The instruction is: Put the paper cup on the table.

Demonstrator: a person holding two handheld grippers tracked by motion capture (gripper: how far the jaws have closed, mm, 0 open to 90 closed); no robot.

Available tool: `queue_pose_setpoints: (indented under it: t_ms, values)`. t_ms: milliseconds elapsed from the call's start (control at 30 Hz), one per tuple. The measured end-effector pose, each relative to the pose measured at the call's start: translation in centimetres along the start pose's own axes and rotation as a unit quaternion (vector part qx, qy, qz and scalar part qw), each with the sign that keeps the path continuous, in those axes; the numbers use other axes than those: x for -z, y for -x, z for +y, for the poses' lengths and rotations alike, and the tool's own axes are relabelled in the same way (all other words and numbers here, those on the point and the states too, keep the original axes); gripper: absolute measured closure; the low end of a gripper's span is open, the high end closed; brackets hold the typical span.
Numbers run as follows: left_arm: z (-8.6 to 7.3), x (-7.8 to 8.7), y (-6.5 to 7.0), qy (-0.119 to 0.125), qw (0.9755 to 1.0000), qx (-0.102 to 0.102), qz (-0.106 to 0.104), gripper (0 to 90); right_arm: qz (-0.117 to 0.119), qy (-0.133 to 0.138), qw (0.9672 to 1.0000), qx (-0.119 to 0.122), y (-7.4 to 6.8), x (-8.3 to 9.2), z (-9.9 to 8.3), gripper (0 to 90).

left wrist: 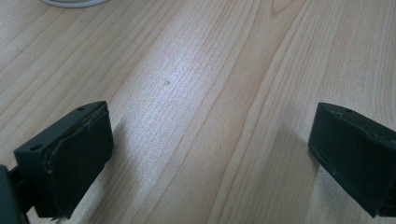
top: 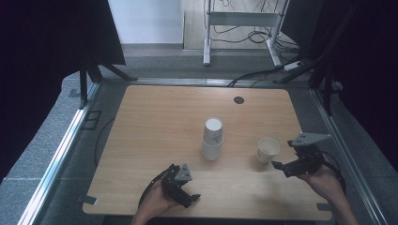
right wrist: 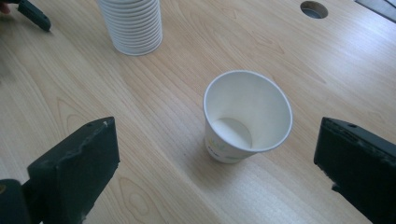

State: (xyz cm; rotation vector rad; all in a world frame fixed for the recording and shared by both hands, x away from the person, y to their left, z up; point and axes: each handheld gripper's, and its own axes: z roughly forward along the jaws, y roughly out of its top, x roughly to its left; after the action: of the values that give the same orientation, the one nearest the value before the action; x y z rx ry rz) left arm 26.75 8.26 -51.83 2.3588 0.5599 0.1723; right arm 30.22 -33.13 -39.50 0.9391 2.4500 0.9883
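Note:
A tall stack of white paper cups (top: 212, 139) stands at the middle of the wooden table (top: 155, 117). A single white paper cup (top: 268, 150) stands upright to its right. My right gripper (top: 284, 154) is just right of that cup, open. In the right gripper view the single cup (right wrist: 247, 116) sits a little ahead of the wide-spread jaws of the right gripper (right wrist: 215, 179), touching neither, with the stack (right wrist: 133, 25) beyond. My left gripper (top: 187, 185) rests near the front edge, below the stack. In its own view the left gripper (left wrist: 210, 154) is open over bare wood.
A dark round hole (top: 239, 100) is set into the table's far side. Metal rails (top: 61, 150) run along both sides of the table. A white desk frame (top: 241, 18) with cables stands on the floor behind. Dark curtains hang at left and right.

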Motion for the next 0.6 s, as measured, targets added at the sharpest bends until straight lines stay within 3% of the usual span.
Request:
queue_pose_setpoints:
  t_ms: [200, 600]
  values:
    - [0.0, 0.0, 0.0, -0.003, 1.0, -0.003, 0.0, 0.0, -0.009, 0.024, 0.9994, -0.024, -0.5, -0.5, -1.8, 0.0]
    - [0.0, 0.0, 0.0, 0.002, 1.0, 0.005, 0.001, 0.0, -0.035, 0.019, 0.9972, -0.063, -1.0, -2.9, -5.7, 0.0]
